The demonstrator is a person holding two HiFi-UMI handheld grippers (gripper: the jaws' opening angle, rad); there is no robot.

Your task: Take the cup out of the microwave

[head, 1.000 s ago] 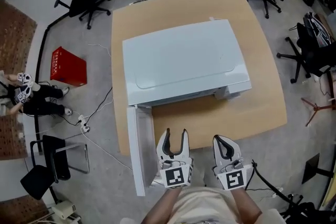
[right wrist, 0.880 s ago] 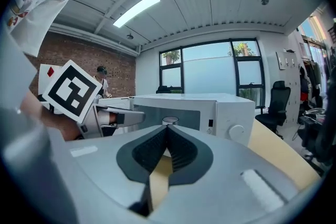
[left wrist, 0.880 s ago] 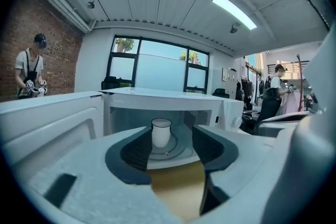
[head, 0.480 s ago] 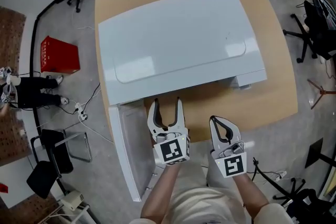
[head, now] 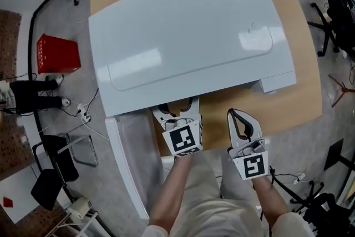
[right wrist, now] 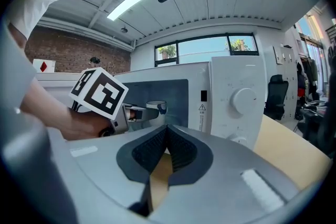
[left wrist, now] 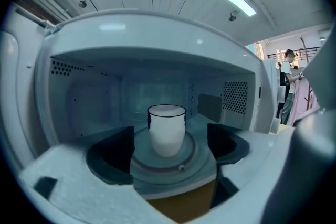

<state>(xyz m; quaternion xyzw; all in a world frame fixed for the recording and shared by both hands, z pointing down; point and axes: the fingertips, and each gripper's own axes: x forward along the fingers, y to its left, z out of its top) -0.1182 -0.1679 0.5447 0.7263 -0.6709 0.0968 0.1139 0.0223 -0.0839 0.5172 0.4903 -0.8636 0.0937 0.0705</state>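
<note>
A white cup [left wrist: 167,131] with a dark rim stands upright on the glass turntable [left wrist: 195,153] inside the white microwave [head: 188,36]. The microwave's door [head: 125,158] hangs open to the left. My left gripper [left wrist: 169,152] points into the cavity; its jaws are opening, and the cup stands ahead of the fingertips, untouched. From the head view, the left gripper [head: 176,110] has its tips under the microwave's front edge. My right gripper [head: 239,119] is shut and empty, over the wooden table [head: 288,102] in front of the control panel [right wrist: 242,99].
The microwave fills most of the table. On the floor to the left are a red box [head: 55,54], cables and a black chair [head: 52,164]. Office chairs stand at the right edge. A person [left wrist: 287,81] stands far off to the right.
Both grippers have moved forward and down toward the microwave. The left gripper's tips have reached the open cavity, and its jaws have spread wider. The right gripper stays shut.
</note>
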